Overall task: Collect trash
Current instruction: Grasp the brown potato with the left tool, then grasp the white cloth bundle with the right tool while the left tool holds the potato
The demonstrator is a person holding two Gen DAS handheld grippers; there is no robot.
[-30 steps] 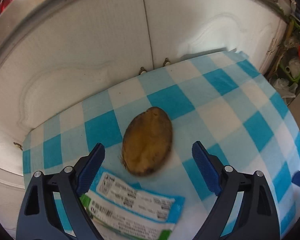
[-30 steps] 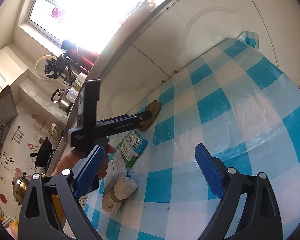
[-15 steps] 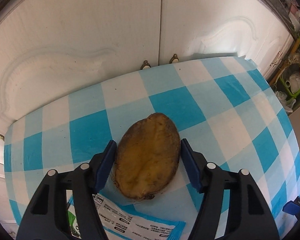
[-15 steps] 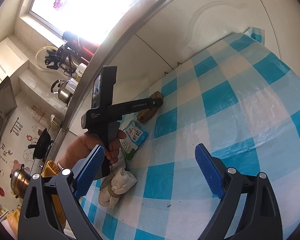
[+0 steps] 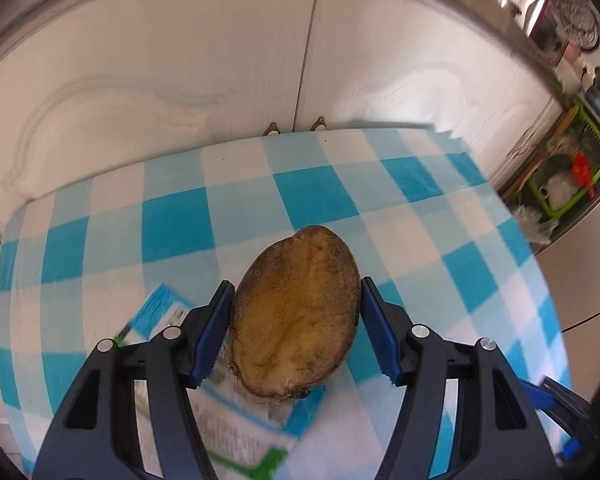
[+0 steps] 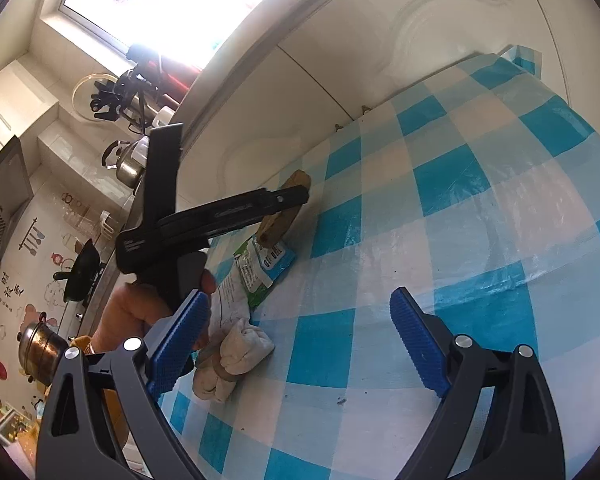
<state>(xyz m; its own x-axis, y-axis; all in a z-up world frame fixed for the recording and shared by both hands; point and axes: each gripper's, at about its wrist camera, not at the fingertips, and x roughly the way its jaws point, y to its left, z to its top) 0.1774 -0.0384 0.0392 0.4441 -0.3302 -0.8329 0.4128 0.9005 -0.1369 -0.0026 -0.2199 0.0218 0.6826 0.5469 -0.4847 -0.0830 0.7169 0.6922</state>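
Note:
A brown, flat oval food scrap point(image 5: 296, 316), like a fruit stone, sits between the blue pads of my left gripper point(image 5: 296, 284), which is shut on it. In the right wrist view the same scrap point(image 6: 278, 226) hangs tilted in the left gripper point(image 6: 296, 200), just above the checked tablecloth point(image 6: 460, 240), with a person's hand point(image 6: 132, 312) on the handle. A blue, green and white wrapper point(image 5: 240, 412) lies under the scrap and shows as well in the right wrist view point(image 6: 266, 268). A crumpled white tissue point(image 6: 236, 354) lies nearer. My right gripper point(image 6: 300, 298) stands open over the cloth, holding nothing.
White cabinet doors point(image 5: 180, 80) rise right behind the table's far edge. A green rack point(image 5: 572, 176) with kitchen things stands off the right side. A counter with a kettle point(image 6: 126, 164) and pots lies to the left in the right wrist view.
My left gripper moved onto the brown scrap and shut on it. The scrap now sits partly over the wrapper. The right gripper has hardly moved.

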